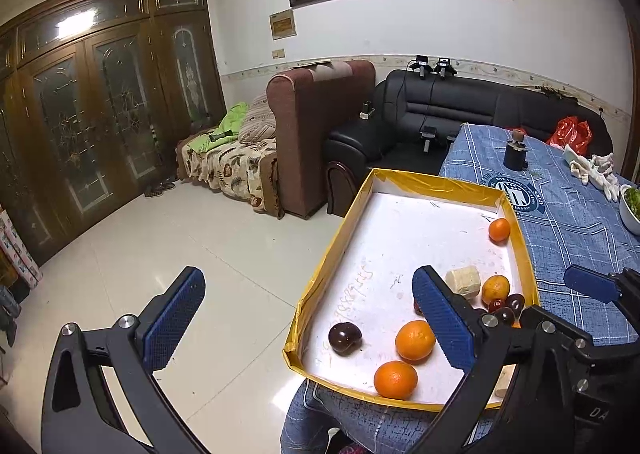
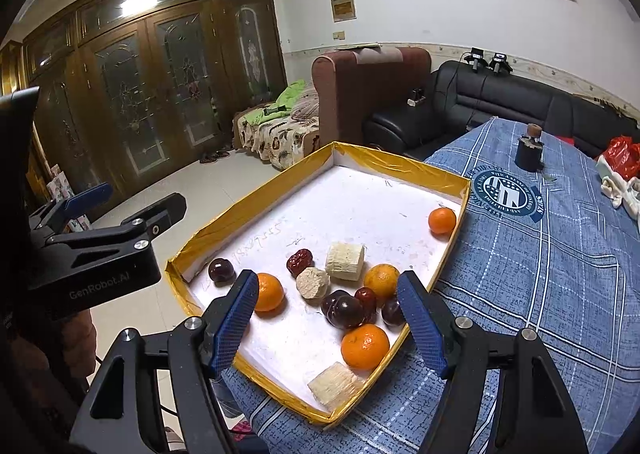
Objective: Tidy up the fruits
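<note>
A yellow-rimmed white tray point(image 2: 256, 194) point(image 1: 332, 250) lies on the blue tablecloth and overhangs its edge. In it lie several oranges point(image 2: 365, 347) point(image 1: 415, 340), dark plums point(image 2: 346, 311) point(image 1: 344, 338), a red date point(image 2: 299, 262) and pale cut blocks point(image 2: 345, 260) point(image 1: 463, 281). One orange point(image 2: 442, 220) sits alone at the far right corner. My right gripper point(image 2: 328, 316) is open and empty, above the tray's near end. My left gripper point(image 1: 308, 320) is open and empty, at the tray's left edge, its left finger over the floor.
The table point(image 2: 560, 274) carries a dark jar with a cork point(image 2: 529, 152), white cloth point(image 2: 624, 190), a red bag point(image 2: 620, 150) and a white bowl point(image 1: 632, 206). Sofas point(image 1: 440, 114) and wooden doors point(image 1: 100, 114) stand beyond a tiled floor point(image 1: 180, 274).
</note>
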Demonstrator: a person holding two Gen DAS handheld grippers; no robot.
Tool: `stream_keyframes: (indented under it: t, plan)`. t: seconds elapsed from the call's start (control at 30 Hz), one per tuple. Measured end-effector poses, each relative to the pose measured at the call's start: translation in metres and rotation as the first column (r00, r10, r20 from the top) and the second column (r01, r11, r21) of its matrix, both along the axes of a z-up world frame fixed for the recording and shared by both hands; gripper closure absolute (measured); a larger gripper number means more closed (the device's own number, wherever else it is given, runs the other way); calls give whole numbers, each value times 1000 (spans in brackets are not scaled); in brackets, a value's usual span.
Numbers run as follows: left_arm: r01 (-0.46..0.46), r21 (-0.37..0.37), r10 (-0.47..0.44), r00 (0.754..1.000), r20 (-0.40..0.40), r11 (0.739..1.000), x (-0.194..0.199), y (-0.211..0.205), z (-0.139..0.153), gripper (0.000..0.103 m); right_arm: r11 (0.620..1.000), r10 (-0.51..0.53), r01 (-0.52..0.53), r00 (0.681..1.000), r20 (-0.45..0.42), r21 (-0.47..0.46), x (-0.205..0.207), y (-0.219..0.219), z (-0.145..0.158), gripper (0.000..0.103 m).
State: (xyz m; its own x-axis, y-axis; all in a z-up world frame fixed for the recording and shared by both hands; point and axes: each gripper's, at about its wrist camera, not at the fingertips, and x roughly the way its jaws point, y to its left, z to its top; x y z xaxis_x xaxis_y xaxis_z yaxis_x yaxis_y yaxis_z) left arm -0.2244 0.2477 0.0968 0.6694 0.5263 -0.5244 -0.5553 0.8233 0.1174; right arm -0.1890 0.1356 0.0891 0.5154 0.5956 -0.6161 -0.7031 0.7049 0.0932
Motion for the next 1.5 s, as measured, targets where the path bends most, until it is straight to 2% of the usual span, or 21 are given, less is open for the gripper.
stream_keyframes:
  t: [0.87, 1.5]
  plan:
    - [-13, -25, 12, 1000, -22, 1000, 2, 12, -12, 0, 1000, -5, 5, 1000, -5, -15, -2, 8, -3, 30]
    - [-16, -44, 14, 999, -35, 999, -2, 21, -22, 0, 1000, -22, 22, 999, -39, -23, 5, 19, -4, 30]
